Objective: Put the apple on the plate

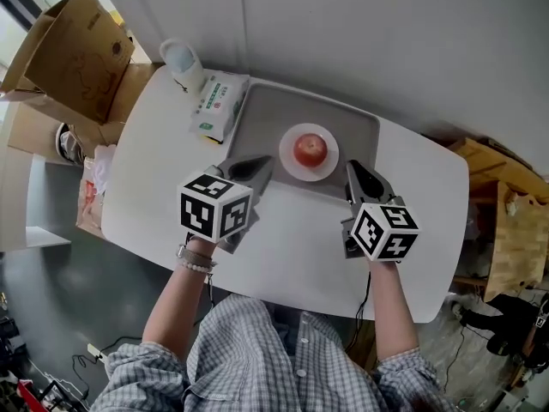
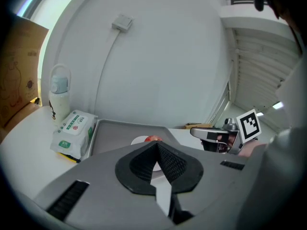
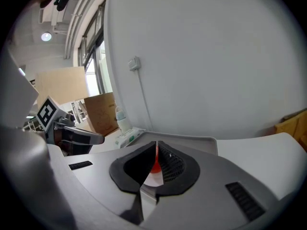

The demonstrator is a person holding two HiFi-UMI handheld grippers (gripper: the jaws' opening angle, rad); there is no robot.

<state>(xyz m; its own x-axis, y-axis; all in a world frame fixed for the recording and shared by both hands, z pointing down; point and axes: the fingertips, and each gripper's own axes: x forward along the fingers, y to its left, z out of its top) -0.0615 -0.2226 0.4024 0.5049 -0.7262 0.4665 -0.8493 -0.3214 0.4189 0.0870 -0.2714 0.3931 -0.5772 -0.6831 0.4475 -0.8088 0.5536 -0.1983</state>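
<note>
A red apple (image 1: 310, 149) sits on a small white plate (image 1: 328, 171) inside a grey tray (image 1: 266, 110) on the white table. My left gripper (image 1: 262, 166) hovers at the tray's front left edge, shut, with nothing between its pads. My right gripper (image 1: 353, 171) hovers at the tray's front right, just right of the plate, also shut and empty. In the left gripper view the apple (image 2: 153, 138) peeks over the closed jaws of that gripper (image 2: 157, 145). In the right gripper view, a sliver of the apple (image 3: 154, 165) shows behind the meeting pads of that gripper (image 3: 157, 145).
A pack of wet wipes (image 1: 219, 104) lies left of the tray, with a white bottle (image 1: 183, 63) behind it. Open cardboard boxes (image 1: 77, 58) stand past the table's left end. A wall rises right behind the table (image 1: 283, 247). Wooden furniture (image 1: 506, 221) stands to the right.
</note>
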